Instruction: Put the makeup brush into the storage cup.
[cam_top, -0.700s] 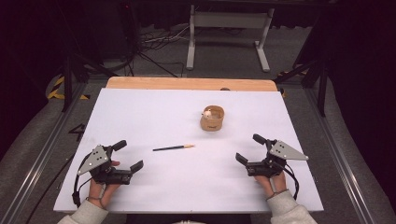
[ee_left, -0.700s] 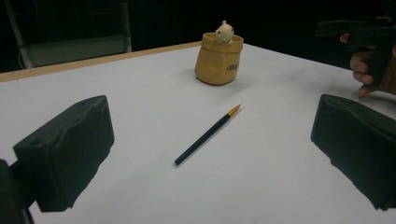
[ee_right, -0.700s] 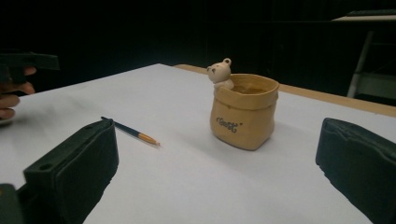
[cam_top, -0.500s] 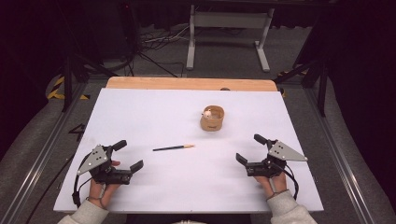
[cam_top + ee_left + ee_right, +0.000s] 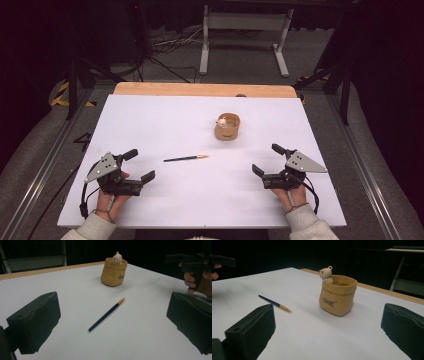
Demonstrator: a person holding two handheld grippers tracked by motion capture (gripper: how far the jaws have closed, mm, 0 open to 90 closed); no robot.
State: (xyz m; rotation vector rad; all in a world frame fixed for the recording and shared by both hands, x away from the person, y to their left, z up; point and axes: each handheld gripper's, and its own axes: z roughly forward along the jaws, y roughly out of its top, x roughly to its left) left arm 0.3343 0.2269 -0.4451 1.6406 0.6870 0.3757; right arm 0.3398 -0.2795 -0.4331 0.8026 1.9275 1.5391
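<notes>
I see my left gripper (image 5: pixel 141 165) at seven o'clock and right gripper (image 5: pixel 265 160) at five, both low, jaws wide apart, gripping nothing. The pencil (image 5: pixel 185 158) lies between them; the bear pot (image 5: pixel 227 126) stands toward one o'clock.

Lettering on the sack-shaped pot (image 5: pixel 337 298) too blurred to read.
</notes>
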